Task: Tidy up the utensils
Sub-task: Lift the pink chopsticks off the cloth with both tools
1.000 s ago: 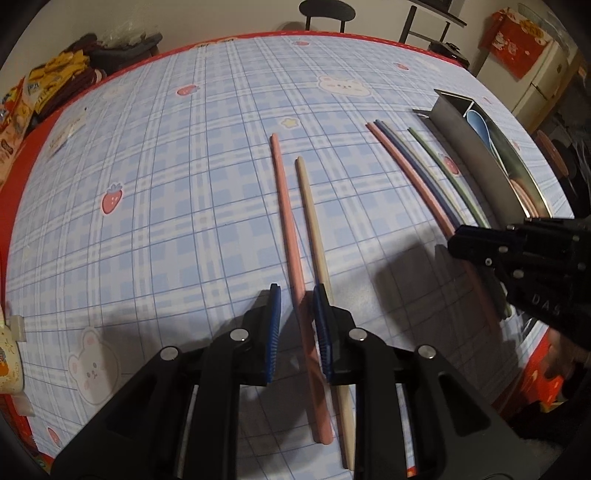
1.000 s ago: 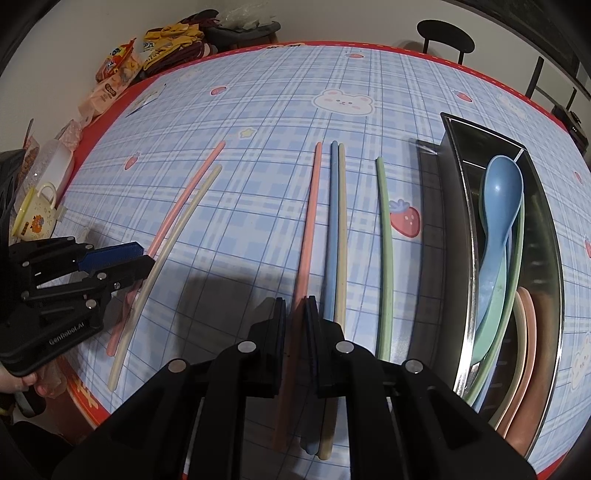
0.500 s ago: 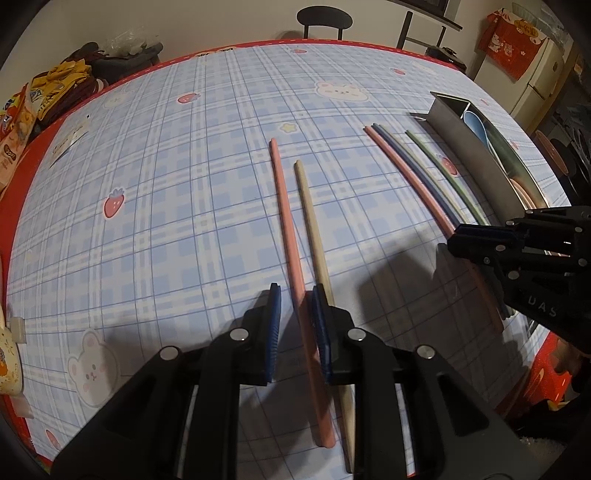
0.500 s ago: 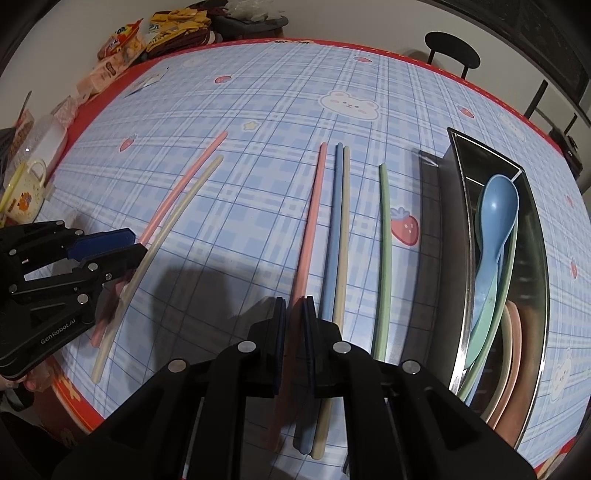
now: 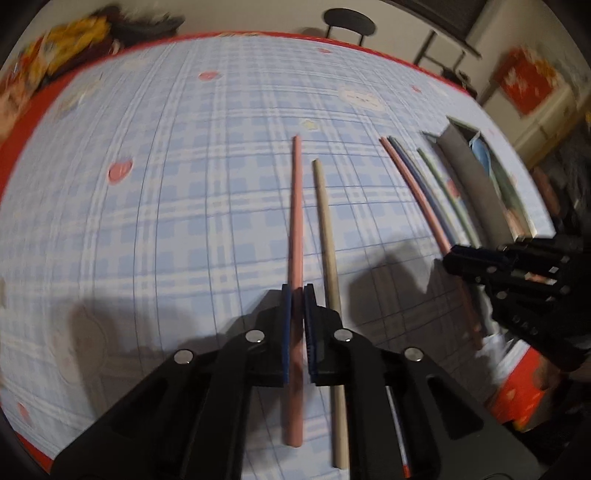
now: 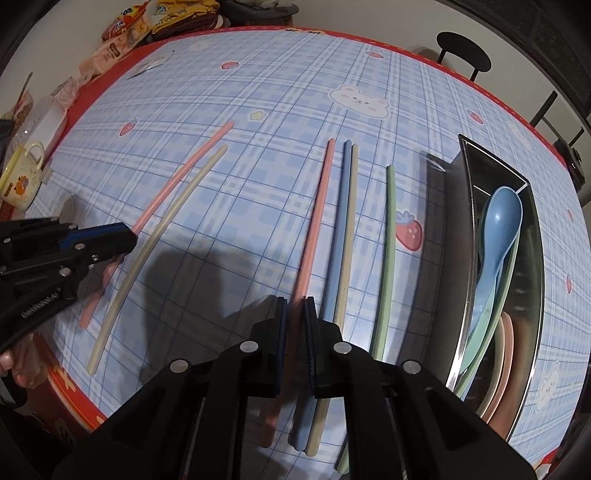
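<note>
Far left I see a yellow mug (image 6: 23,176) and snack bags (image 6: 122,27) crowding the table (image 6: 258,74) edge; my left gripper (image 5: 297,291) has its jaws, just closing from a loose straddle, pinching the left pink chopstick (image 5: 296,206), the beige one (image 5: 327,225) free beside it; my right gripper (image 6: 294,306) pinches the other pink chopstick (image 6: 314,225), blue (image 6: 339,229), cream and green neighbours near; the metal tray (image 6: 466,236) holds spoons (image 6: 498,229).

Both tools point steeply down. The left tool (image 5: 297,291) has just closed, pads clamping a pink chopstick (image 5: 296,206); the right tool (image 6: 295,306) likewise pinches one.
</note>
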